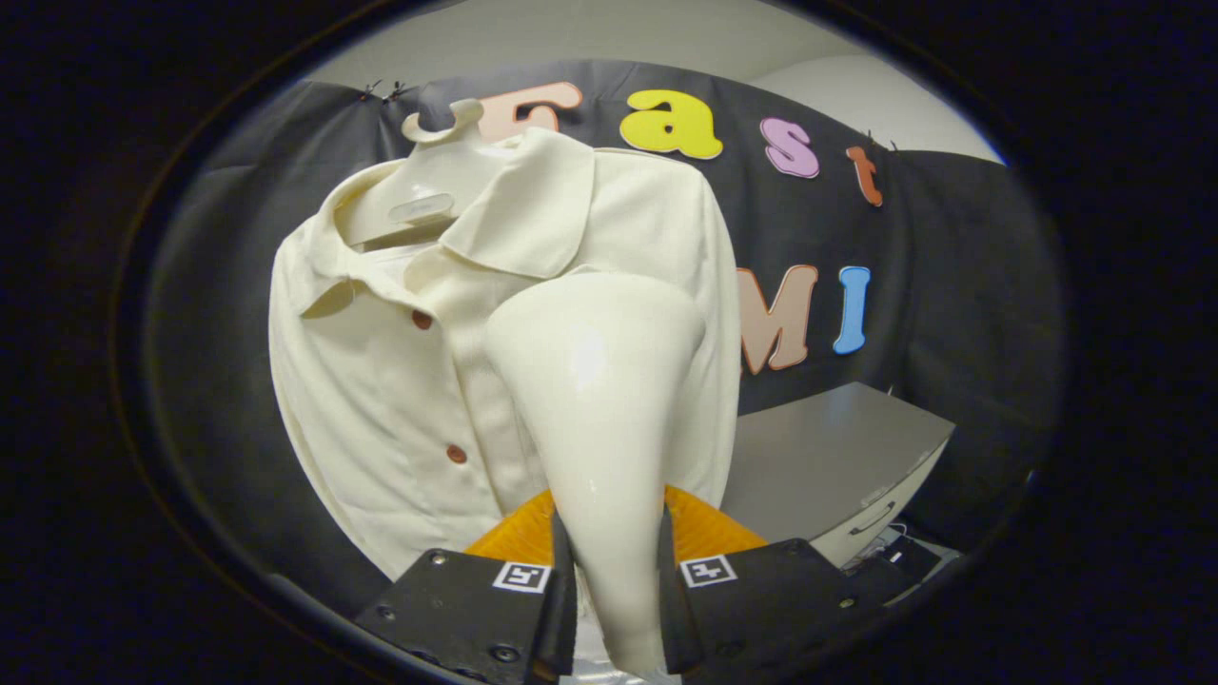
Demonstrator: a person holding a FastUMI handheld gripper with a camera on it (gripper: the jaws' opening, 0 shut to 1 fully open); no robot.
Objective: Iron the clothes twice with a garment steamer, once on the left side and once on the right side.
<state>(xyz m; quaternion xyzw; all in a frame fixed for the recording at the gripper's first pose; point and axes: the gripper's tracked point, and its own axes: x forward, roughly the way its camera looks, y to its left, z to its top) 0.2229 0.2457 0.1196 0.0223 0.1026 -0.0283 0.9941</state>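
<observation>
Tool (pixel 614 561) grips steamer (pixel 595 400), seemingly against shirt (pixel 381 381).

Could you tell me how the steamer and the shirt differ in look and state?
The steamer is glossy and hard, while the shirt is matte, soft cloth. The gripper is shut on the steamer; the shirt hangs on a hanger. The shirt has reddish buttons; the steamer is plain. Both are cream.

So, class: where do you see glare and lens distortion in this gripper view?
Gripper view: a bright highlight sits on the glossy steamer, held between the gripper fingers; the fisheye bows the shirt and the cabinet edges; focus stays fairly even.
</observation>
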